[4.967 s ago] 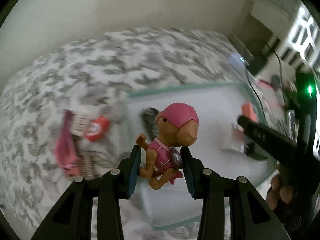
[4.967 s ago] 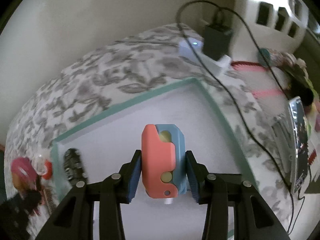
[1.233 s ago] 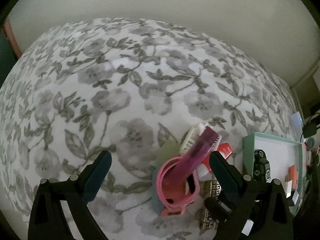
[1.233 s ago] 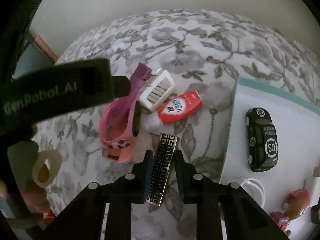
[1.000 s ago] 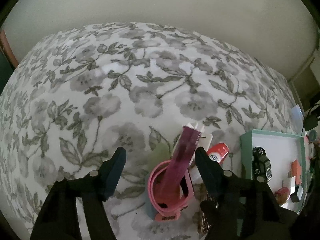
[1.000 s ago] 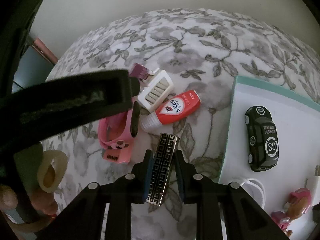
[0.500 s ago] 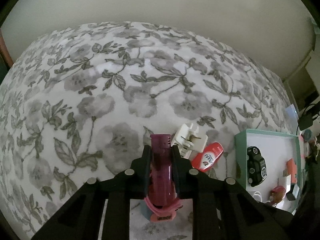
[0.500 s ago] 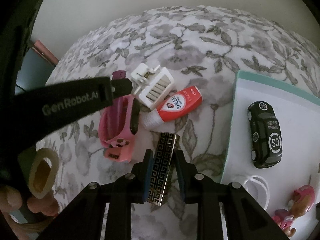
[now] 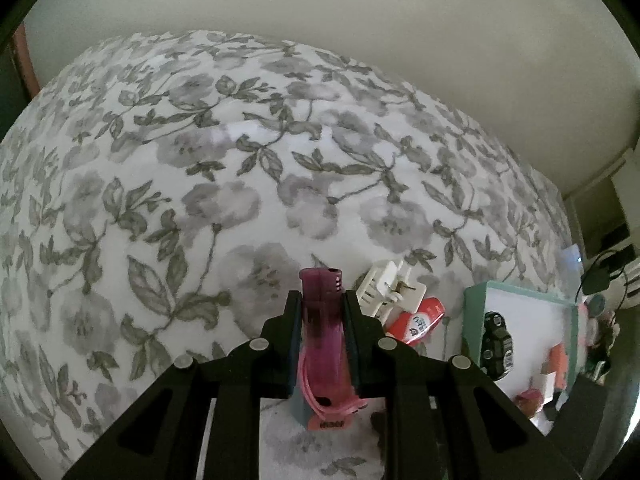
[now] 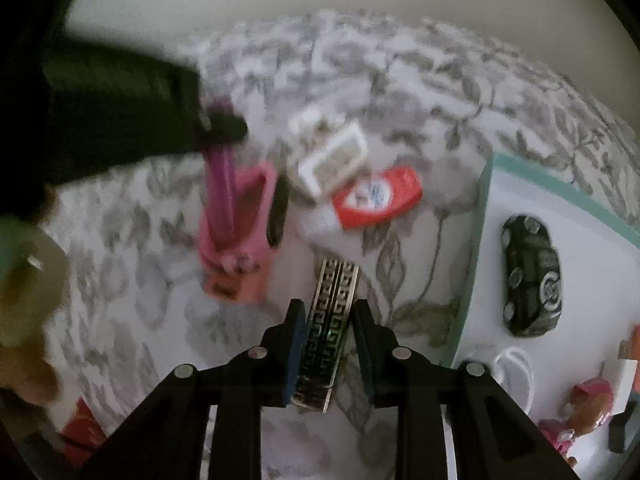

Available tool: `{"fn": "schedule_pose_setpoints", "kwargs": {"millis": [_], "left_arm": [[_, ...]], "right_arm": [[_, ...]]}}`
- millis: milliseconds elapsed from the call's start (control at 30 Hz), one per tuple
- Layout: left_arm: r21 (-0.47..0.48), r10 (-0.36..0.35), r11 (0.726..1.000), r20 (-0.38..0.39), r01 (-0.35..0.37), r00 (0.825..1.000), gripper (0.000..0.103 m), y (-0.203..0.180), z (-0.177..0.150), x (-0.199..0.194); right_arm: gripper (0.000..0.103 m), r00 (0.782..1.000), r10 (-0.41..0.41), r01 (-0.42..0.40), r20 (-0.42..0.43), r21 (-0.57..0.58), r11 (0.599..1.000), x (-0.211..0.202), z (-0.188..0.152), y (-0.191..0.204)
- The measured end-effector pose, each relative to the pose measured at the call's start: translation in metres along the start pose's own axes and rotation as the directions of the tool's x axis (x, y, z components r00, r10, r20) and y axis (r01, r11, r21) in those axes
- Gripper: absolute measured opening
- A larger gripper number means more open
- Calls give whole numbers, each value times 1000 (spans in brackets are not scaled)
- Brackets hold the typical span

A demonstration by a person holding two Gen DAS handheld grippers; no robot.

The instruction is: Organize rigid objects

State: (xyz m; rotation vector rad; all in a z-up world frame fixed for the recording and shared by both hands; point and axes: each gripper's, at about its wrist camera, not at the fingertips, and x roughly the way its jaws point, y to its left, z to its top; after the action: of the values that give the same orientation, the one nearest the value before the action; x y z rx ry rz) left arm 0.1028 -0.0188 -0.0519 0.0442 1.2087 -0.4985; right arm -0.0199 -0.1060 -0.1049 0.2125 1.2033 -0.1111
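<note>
- Floral bedspread (image 9: 248, 168) carries the clutter — left gripper (image 9: 320, 320) is clamped on the purple lighter (image 9: 322, 312); lift straight up.
- Right gripper (image 10: 326, 344), jaws just easing apart, flanks the patterned lighter (image 10: 330, 320); re-squeeze before carrying to the teal tray (image 10: 480, 240).

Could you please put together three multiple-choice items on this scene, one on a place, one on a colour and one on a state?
1. Where is the black toy car?
A. inside the teal-rimmed tray
B. on the floral cloth
C. in the right gripper

2. What colour is the small tube beside the white hair clip?
A. blue
B. red
C. yellow

3. How is the left gripper?
A. open with nothing in it
B. shut on the purple lighter
C. shut on the toy car

Answers:
1. A, the car lies on the tray's white floor.
2. B, its body is red with a white label.
3. B, both fingers press the lighter's sides.
</note>
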Motion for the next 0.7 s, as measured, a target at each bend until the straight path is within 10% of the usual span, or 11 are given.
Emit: {"fn": "schedule_pose_setpoints", "kwargs": {"millis": [700], "left_arm": [[-51,-7,999,40,9,999,20,13,6,-30]], "right_arm": [[22,999,-45,46,31,-4,999,-13,-3,4]]}}
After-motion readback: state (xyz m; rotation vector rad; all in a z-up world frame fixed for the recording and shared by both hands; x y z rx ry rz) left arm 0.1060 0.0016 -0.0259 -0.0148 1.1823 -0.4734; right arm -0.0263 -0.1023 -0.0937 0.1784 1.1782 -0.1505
